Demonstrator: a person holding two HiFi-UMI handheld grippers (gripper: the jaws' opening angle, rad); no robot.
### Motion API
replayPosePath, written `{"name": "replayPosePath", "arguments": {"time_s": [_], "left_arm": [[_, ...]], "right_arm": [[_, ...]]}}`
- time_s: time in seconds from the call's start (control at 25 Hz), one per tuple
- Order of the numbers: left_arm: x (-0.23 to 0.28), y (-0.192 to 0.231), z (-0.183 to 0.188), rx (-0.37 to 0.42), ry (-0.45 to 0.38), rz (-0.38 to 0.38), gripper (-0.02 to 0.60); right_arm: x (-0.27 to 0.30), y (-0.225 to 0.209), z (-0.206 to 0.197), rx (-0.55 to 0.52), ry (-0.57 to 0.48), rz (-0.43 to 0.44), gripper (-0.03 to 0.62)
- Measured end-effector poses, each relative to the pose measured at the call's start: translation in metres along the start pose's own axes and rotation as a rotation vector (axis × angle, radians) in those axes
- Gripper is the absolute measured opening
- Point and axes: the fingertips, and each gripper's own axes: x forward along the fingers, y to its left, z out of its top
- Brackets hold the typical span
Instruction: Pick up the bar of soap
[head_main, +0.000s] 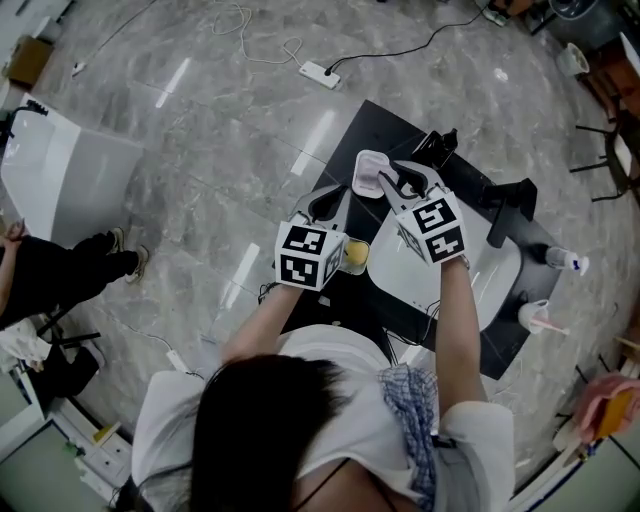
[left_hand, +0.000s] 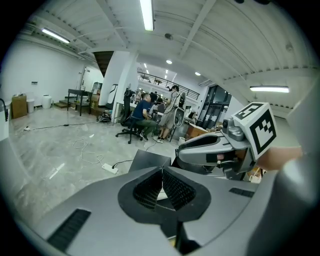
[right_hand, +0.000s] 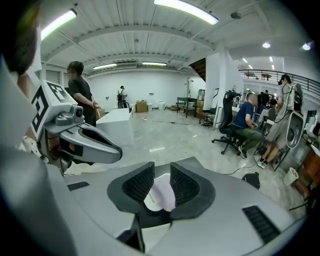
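Your right tongs (right_hand: 161, 181) are a little spread, pads not pressing on anything. The pale lilac bar of soap (right_hand: 163, 196) shows in the gap just beyond them. It lies in a white dish (head_main: 360, 160) near the edge of the black tabletop (head_main: 372, 118), next to the white basin (head_main: 500, 272). Your left tongs (left_hand: 161, 171) are pressed together, empty, hovering just beside the right ones. Progress: early. Approach looks about done, right tongs lined up on the bar. Not gripped, not lifted. Left to do, I'd judge: lower onto the soap, close on its sides, lift it out of the dish. Probably slippery, so grip it square.
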Motion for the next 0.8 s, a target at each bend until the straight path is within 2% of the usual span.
{"name": "replayPosePath", "arguments": {"time_s": [0.16,0.32,0.48,0.68,0.8], "left_arm": [[-0.001,0.005,-0.005,-0.013,0.009,0.024,0.014],[-0.004,0.011,-0.008,-0.023,0.014,0.043,0.014],[-0.006,0.015,-0.010,-0.023,0.020,0.056,0.014],[-0.001,0.017,-0.009,-0.021,0.022,0.068,0.014],[-0.001,0.019,-0.007,-0.018,0.018,0.080,0.014]], "right_arm": [[0.012,0.001,-0.009,-0.077,0.071,0.073,0.148],[0.024,0.000,-0.017,-0.149,0.146,0.130,0.162],[0.038,0.009,-0.033,-0.237,0.254,0.211,0.203],[0.060,0.006,-0.057,-0.341,0.359,0.267,0.207],[0.069,-0.002,-0.066,-0.372,0.413,0.257,0.207]]}}
